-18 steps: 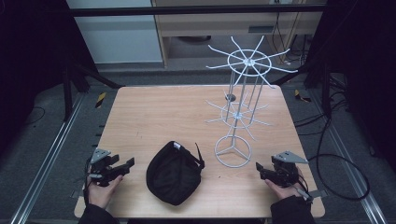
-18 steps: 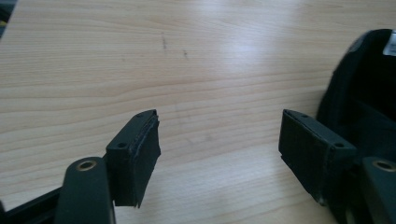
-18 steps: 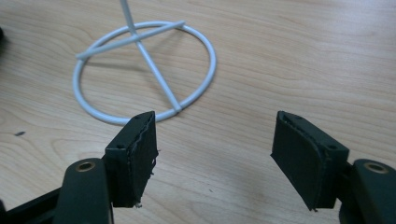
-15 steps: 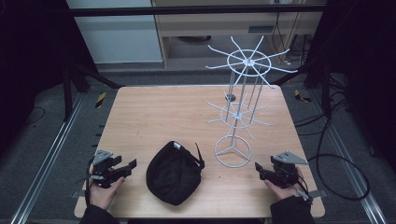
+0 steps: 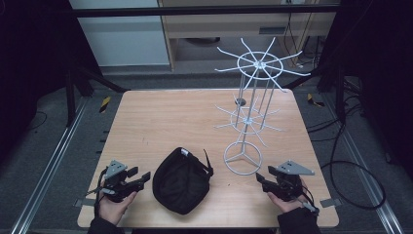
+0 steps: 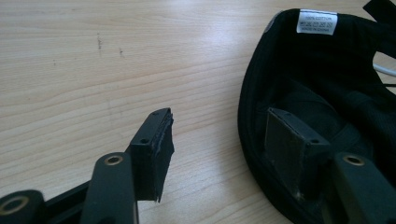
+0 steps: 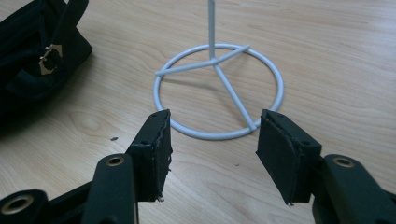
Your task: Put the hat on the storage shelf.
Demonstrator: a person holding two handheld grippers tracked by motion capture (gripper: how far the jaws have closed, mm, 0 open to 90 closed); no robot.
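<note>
Wooden worktop (image 5: 160, 122) carries a black cap (image 5: 181, 180), lying upside down near its front edge, white label up. Just right of it stands a white wire rack (image 5: 253, 107) on a ring base. Left claw (image 5: 144, 177) gapes wide beside the cap's rim; right claw (image 5: 259, 178) gapes wide, empty, near the ring base.

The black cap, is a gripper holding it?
No. The left gripper is open beside the black cap, the right gripper open before the white rack.
</note>
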